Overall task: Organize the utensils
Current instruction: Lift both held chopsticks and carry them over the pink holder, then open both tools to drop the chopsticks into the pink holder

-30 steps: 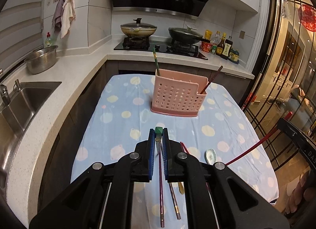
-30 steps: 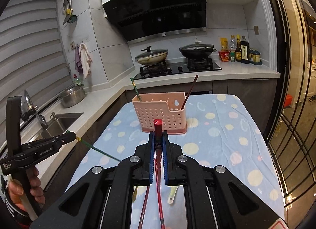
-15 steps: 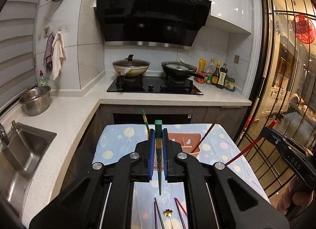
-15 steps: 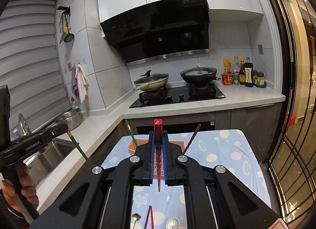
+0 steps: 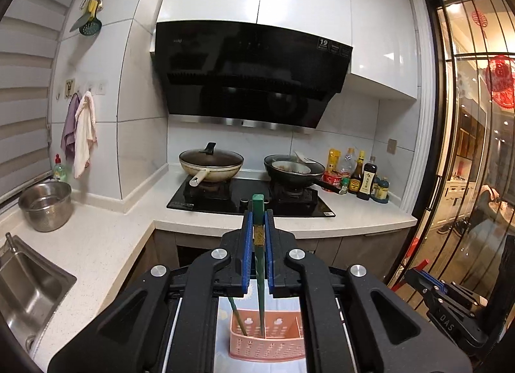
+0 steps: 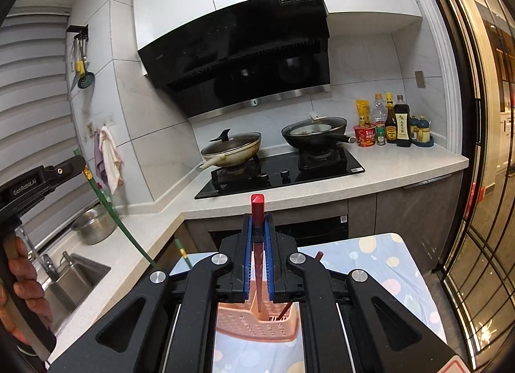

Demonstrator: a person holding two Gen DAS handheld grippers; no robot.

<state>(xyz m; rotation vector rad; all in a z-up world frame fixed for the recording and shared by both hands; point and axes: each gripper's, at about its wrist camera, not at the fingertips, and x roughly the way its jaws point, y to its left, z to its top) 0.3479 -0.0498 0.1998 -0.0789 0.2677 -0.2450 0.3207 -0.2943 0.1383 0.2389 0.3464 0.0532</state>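
Observation:
My left gripper (image 5: 257, 221) is shut on a green chopstick (image 5: 259, 263) that hangs point-down, its tip over the pink perforated holder (image 5: 267, 345) below. Another green chopstick (image 5: 237, 315) stands in that holder's left part. My right gripper (image 6: 257, 228) is shut on a red chopstick (image 6: 257, 237), whose tip points down into the pink holder (image 6: 254, 321). A dark red chopstick (image 6: 317, 256) leans in the holder's right side. In the right wrist view the left gripper (image 6: 72, 162) shows at the far left with its green chopstick (image 6: 119, 221) slanting down.
The holder stands on a table with a blue spotted cloth (image 6: 383, 263). Behind it run a white counter (image 5: 106, 244), a hob with two pans (image 5: 210, 163), sauce bottles (image 6: 399, 121), a steel bowl (image 5: 45, 200) and a sink (image 5: 22, 289). A glass door (image 5: 476, 147) is at the right.
Both grippers have risen and moved toward the holder, each carrying its chopstick. The holder has dropped from mid-view to below the jaws, and the loose utensils on the cloth are out of sight.

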